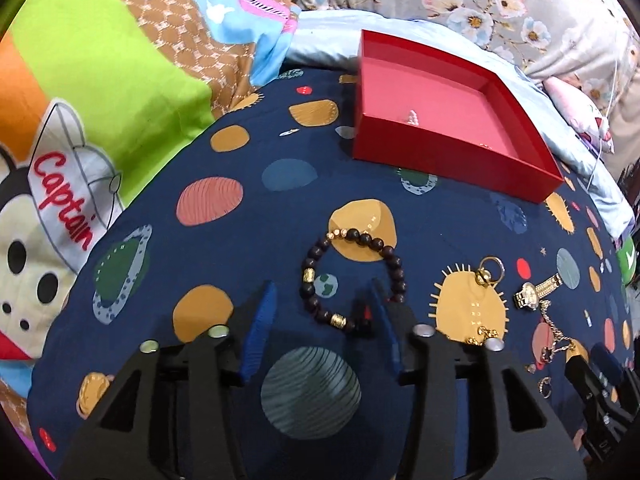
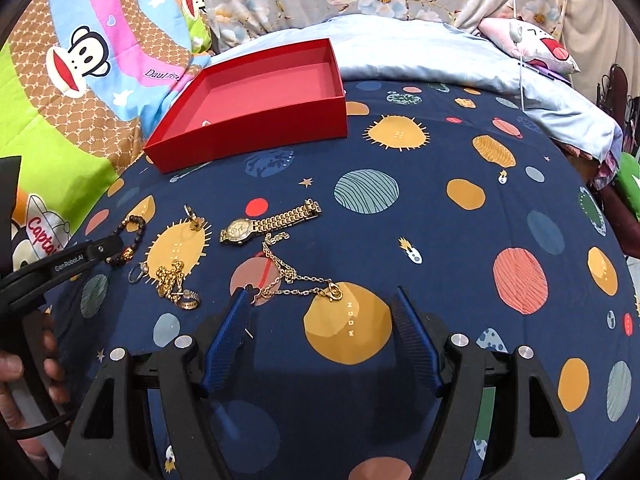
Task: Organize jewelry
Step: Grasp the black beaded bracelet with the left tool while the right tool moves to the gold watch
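Observation:
A dark bead bracelet (image 1: 352, 276) lies on the navy planet-print sheet, just ahead of my open left gripper (image 1: 324, 294), whose right finger overlaps its near edge. A red box (image 1: 452, 120) stands beyond with a small white item inside. A gold watch (image 1: 536, 290) and a gold ring (image 1: 486, 274) lie to the right. In the right wrist view, my open right gripper (image 2: 320, 300) sits over a thin gold chain (image 2: 296, 276); the watch (image 2: 268, 222), a chunky gold chain (image 2: 170, 278), a ring (image 2: 188, 300) and the bracelet (image 2: 128, 240) lie beyond.
A cartoon-print blanket (image 1: 80, 80) rises on the left, and a floral pillow (image 1: 480, 0) and pale blue sheet (image 2: 440, 60) lie behind the box (image 2: 256, 104). The left gripper (image 2: 60, 264) and a hand show at the right view's left edge.

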